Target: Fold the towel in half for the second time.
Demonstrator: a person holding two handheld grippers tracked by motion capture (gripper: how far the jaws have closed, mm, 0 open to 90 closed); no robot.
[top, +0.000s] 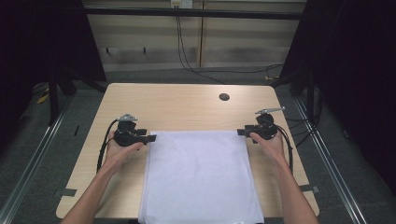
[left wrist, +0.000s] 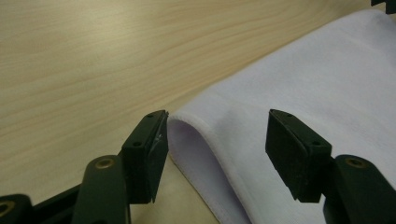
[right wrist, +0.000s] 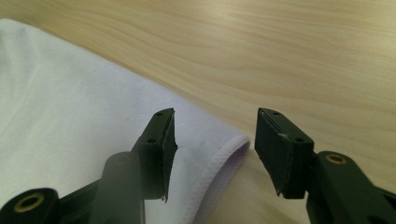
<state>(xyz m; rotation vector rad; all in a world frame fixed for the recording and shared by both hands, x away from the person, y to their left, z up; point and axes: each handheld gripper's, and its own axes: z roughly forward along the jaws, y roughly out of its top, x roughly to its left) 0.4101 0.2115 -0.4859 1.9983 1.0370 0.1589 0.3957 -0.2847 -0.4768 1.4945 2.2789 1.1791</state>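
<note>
- While the white cloth (top: 198,177) is lying flat on the wooden table (top: 187,105), its near edge is hanging over the table's front.
- Left gripper (top: 150,138) is standing open at the cloth's far left corner, pads clear of the hem.
- Right gripper (top: 241,132) is gaping likewise at the far right corner, gripping nothing.

A white cloth (top: 198,175) lies flat and folded on the table. It spreads from centre toward six o'clock, overhanging the near edge.
</note>
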